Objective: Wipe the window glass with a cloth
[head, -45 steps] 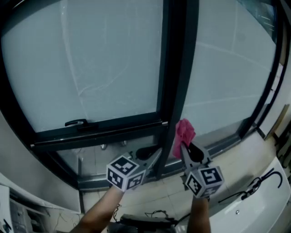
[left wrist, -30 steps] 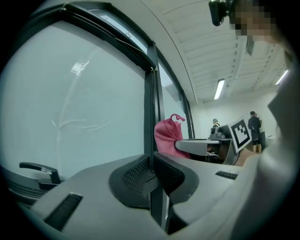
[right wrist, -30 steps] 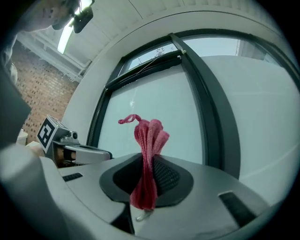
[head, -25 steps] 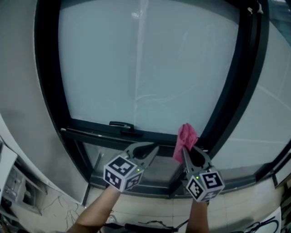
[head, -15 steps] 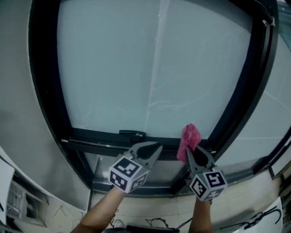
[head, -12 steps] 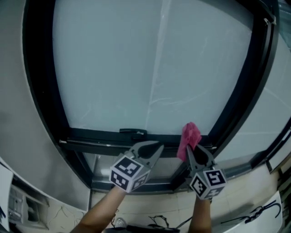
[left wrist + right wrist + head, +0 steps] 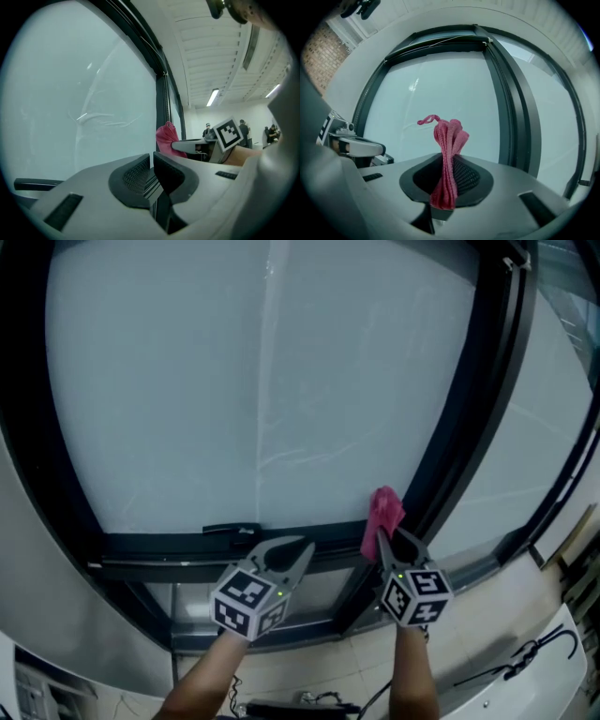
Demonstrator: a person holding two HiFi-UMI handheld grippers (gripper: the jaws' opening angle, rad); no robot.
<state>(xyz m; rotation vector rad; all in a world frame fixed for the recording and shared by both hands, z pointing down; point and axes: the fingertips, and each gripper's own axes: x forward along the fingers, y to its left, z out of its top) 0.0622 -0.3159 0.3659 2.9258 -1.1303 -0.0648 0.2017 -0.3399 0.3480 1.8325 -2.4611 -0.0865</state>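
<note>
A big pane of window glass [image 7: 262, 381] in a black frame [image 7: 459, 418] fills the head view, with pale streaks on it. My right gripper [image 7: 382, 538] is shut on a bunched pink cloth [image 7: 382, 514] that sticks up past its tips, just below the pane's lower right corner. The pink cloth [image 7: 447, 154] is pinched between the right jaws, in front of the window glass [image 7: 440, 103]. My left gripper [image 7: 298, 553] is shut and holds nothing, level with the bottom rail. In the left gripper view the cloth [image 7: 167, 139] shows to the right.
A black window handle [image 7: 232, 530] lies on the bottom rail left of my left gripper. A thick black mullion [image 7: 469, 390] separates this pane from a second pane [image 7: 534, 418] on the right. Tiled floor and black cables [image 7: 525, 652] lie below. Several people stand far off [image 7: 243, 129].
The view has swung from the mullion between two panes to the left pane. Both grippers have stayed low by the bottom rail, the cloth still held in the right one.
</note>
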